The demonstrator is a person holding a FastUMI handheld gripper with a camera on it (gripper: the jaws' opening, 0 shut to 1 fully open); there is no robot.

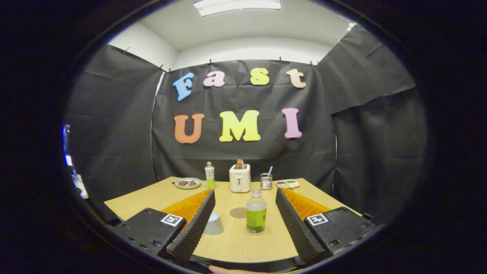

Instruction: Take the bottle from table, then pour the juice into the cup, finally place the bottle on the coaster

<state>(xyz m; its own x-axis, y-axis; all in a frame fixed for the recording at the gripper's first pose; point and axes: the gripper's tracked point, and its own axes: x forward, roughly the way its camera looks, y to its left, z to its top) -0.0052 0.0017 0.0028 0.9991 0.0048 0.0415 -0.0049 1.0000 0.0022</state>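
A clear bottle with a green label and a white cap stands upright on the wooden table, between my two fingers and slightly right of the middle. The fingers do not touch it. My gripper is open wide. A pale grey cup stands on the table beside the left finger, partly hidden by it. A round brown coaster lies flat just beyond and left of the bottle.
At the table's far edge stand a second bottle, a plate with food, a white toaster holding bread, a small mesh holder and a flat tray. Black cloth walls close in the booth.
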